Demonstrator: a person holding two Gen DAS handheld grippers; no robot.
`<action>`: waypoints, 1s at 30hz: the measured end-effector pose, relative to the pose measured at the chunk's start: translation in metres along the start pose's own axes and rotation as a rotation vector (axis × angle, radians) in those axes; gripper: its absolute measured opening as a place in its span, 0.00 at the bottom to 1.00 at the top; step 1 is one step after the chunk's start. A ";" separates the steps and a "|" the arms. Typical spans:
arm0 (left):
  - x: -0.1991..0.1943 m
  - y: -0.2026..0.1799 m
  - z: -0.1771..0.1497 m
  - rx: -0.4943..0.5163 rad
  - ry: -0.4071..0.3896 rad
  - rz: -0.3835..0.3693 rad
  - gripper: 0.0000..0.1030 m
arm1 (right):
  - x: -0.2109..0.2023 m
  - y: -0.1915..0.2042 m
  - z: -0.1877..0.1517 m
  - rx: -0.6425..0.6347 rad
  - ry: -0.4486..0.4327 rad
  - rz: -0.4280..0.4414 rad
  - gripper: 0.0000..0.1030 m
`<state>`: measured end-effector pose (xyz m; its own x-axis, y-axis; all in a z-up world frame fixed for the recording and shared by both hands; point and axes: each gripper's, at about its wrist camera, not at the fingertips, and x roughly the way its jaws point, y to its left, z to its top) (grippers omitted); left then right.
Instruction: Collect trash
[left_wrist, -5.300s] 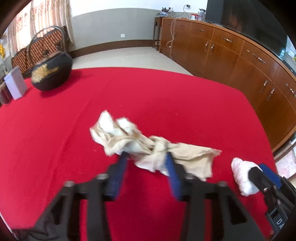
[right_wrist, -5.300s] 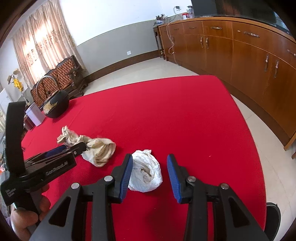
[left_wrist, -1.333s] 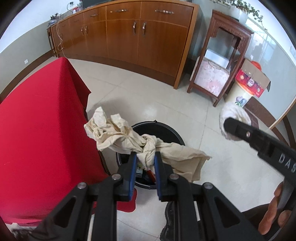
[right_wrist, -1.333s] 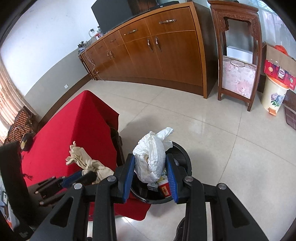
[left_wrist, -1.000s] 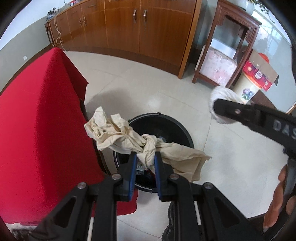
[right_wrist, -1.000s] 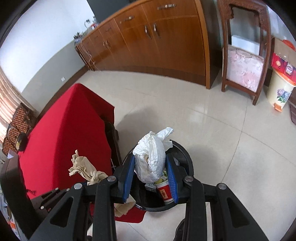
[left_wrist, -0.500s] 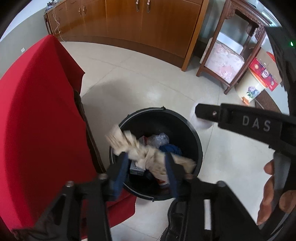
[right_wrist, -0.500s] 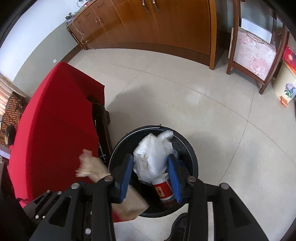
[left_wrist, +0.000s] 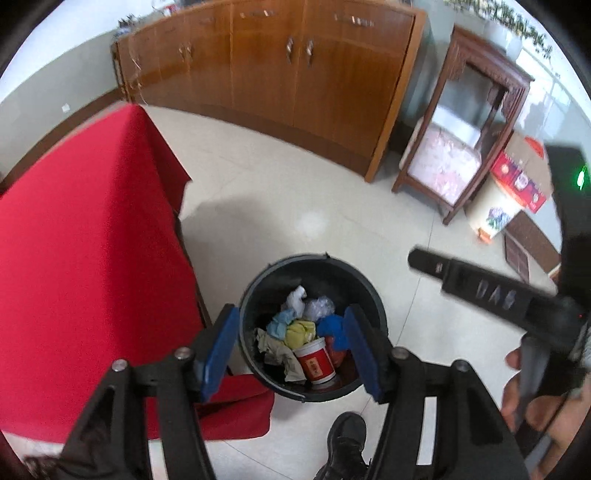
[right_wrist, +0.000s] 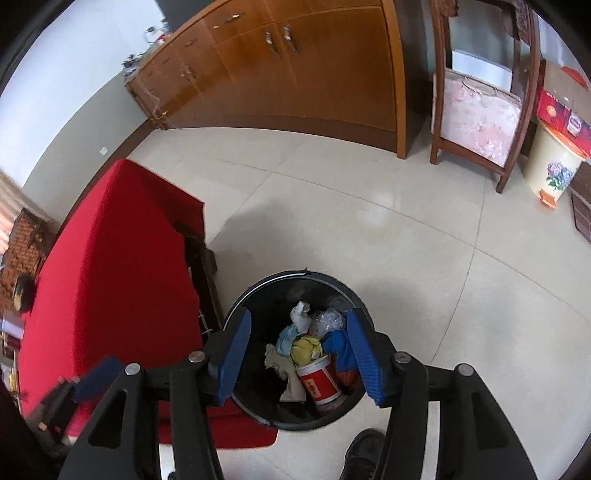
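Both my left tongs (left_wrist: 291, 350) and right tongs (right_wrist: 299, 354) now stand apart and empty over the bin (left_wrist: 258, 291), the rag and wad dropped in, so this load is collected.

left gripper (left_wrist: 291, 349) fingers (left_wrist: 218, 349) spread over black bin (left_wrist: 314, 264) of trash (left_wrist: 301, 339).

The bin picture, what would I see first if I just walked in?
Probably the black bin on the pale floor, full of crumpled rubbish with a red and white cup on top. Right beside it hangs the bright red tablecloth. Both tools, left and right, hang open above the bin.
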<state>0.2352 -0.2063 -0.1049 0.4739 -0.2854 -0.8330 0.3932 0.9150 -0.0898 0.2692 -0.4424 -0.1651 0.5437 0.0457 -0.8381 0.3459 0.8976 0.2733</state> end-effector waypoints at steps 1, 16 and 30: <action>-0.009 0.004 0.000 -0.008 -0.014 0.009 0.63 | -0.008 0.004 -0.005 -0.017 -0.003 0.005 0.55; -0.162 0.063 -0.077 -0.186 -0.156 0.251 0.80 | -0.146 0.108 -0.122 -0.309 -0.033 0.170 0.68; -0.256 0.056 -0.132 -0.177 -0.246 0.299 0.93 | -0.270 0.122 -0.196 -0.375 -0.194 0.191 0.81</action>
<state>0.0321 -0.0448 0.0310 0.7291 -0.0402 -0.6833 0.0787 0.9966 0.0254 0.0148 -0.2596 0.0017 0.7159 0.1746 -0.6760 -0.0551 0.9793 0.1945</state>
